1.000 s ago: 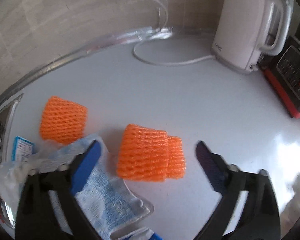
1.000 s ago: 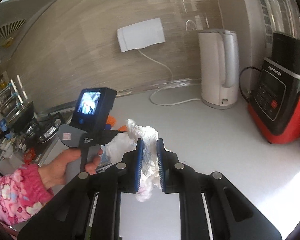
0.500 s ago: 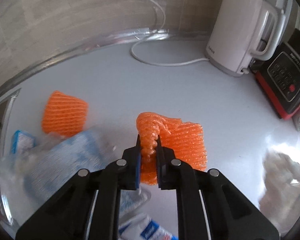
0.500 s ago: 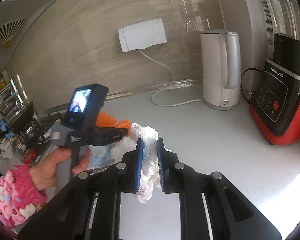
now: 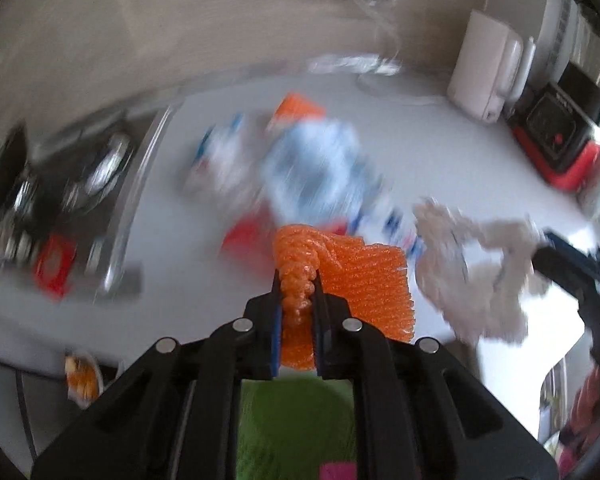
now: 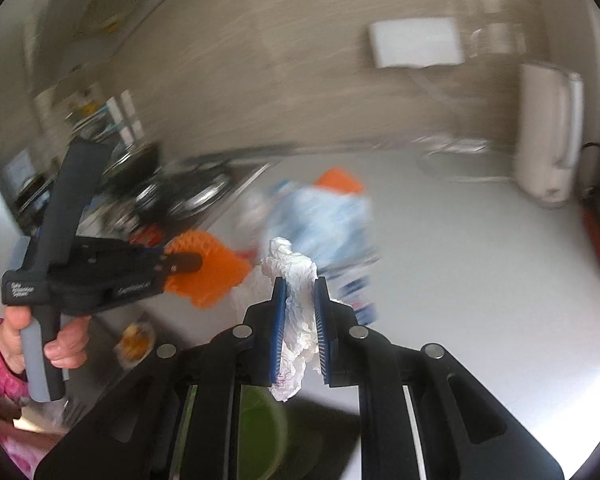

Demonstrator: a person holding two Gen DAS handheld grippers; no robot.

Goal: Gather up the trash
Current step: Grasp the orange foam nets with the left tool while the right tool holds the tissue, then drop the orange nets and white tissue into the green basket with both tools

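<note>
My left gripper (image 5: 297,280) jaws clamp orange foam net (image 5: 364,280) | right gripper (image 6: 300,292) jaws pinch crumpled tissue (image 6: 296,280) | green bin (image 5: 296,424) below my jaws, contents unclear

counter litter (image 5: 316,168) motion-blurred, maybe plastic wrappers; green bin (image 5: 296,420) mostly hidden behind tongs.

Your left gripper (image 5: 296,292) is matte black plastic with blue ribbed pads (image 5: 277,322) inside the fingers and round silver screw heads along the linkage, and your right gripper (image 6: 300,304) has the same build. In the right wrist view there's faint white lettering on the left gripper's side and a grey handle. Your left hand (image 6: 40,340) is bare skin, with a pink patterned sleeve.
</note>
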